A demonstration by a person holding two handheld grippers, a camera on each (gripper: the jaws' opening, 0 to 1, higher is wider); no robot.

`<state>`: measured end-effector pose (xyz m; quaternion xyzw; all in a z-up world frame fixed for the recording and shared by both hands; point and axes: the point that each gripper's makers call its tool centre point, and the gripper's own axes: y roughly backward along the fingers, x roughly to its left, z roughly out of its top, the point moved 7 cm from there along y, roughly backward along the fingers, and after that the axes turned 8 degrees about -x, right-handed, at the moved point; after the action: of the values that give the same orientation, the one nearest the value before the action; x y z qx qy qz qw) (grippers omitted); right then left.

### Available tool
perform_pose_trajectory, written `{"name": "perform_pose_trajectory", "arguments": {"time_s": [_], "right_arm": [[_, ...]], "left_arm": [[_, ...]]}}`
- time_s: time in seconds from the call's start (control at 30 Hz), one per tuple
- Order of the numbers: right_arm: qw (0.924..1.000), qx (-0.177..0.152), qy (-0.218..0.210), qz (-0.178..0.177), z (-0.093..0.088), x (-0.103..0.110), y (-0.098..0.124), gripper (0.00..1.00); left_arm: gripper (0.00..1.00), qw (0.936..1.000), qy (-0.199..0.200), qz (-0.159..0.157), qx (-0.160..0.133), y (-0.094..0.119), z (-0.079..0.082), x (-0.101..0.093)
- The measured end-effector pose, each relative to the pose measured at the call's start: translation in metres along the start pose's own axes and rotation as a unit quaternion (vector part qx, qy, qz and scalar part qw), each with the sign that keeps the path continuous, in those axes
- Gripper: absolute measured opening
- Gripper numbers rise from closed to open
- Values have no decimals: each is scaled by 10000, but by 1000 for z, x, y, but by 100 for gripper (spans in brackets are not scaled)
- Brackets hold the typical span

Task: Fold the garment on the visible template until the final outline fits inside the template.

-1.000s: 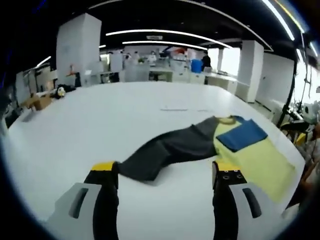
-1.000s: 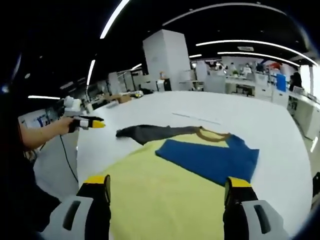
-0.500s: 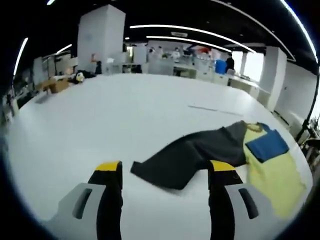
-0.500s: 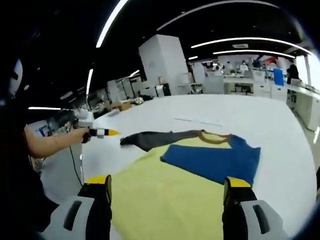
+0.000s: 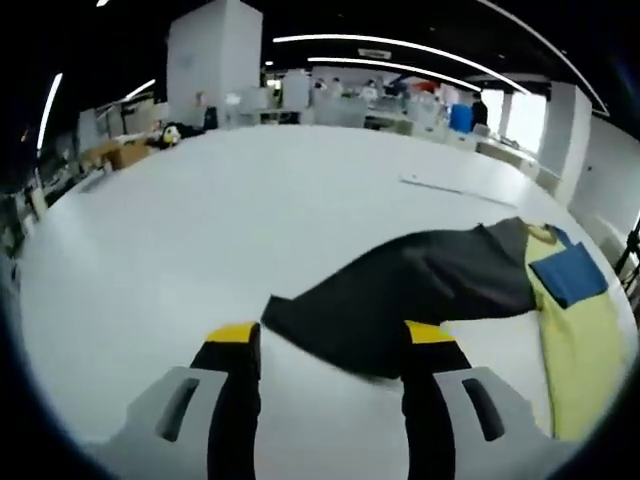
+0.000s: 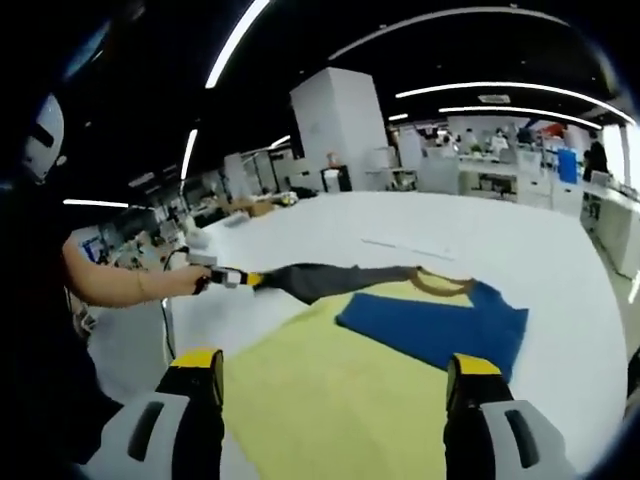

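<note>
The step in hand looks like picking up the stretched-out dark sleeve [image 5: 400,300] to fold it in over the garment [image 6: 330,390]. The left gripper [image 5: 330,345] stands wide, its yellow-tipped jaws straddling the sleeve's cuff end, which lies flat on the white table [image 5: 200,220]. Next, I judge, it must close on that cuff and carry it right, onto the yellow body. Further right, the right gripper [image 6: 330,370] hangs wide and empty over the yellow cloth, the blue sleeve [image 6: 430,330] just beyond.
</note>
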<state>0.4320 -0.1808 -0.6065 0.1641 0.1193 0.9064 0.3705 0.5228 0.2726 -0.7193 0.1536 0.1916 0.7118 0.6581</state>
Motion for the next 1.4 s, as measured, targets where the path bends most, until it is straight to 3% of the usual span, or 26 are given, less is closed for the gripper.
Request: {"name": "perform_pose_trajectory", "arguments": {"time_s": [0.1, 0.2, 0.3, 0.47, 0.6, 0.93, 1.03, 1.13, 1.33, 1.4], "right_arm": [[10000, 50, -44, -56, -5, -2, 1, 91], [9999, 13, -139, -21, -6, 0, 2, 92], [9997, -147, -168, 88, -3, 5, 0, 95], [9997, -117, -197, 127, -6, 8, -4, 94], [9996, -84, -208, 170, -9, 12, -4, 94], [9996, 2, -270, 94, -16, 15, 1, 93], [9998, 61, -148, 79, -16, 14, 3, 93], [9999, 44, -141, 37, -15, 11, 3, 93], [9992, 129, -55, -364, -20, 0, 9, 96], [9983, 196, -8, -547, -24, -5, 12, 97]], "left_arm": [[48, 9997, -149, -82, -161, -1, -2, -2], [44, 9998, -141, -75, -143, -1, -7, -3], [41, 9996, -162, -62, -243, 0, -4, -5], [33, 9994, -12, 246, -232, -1, -1, 0], [14, 9995, 82, 196, -254, -3, 0, 4], [6, 9994, 231, 210, -130, -9, 3, 14], [6, 9999, -8, 113, -116, -13, 5, 16], [5, 9997, 195, 120, -93, -15, 6, 18], [5, 9994, 292, 176, -18, -13, 4, 18], [5, 9985, 527, 117, -34, -13, 4, 19]]}}
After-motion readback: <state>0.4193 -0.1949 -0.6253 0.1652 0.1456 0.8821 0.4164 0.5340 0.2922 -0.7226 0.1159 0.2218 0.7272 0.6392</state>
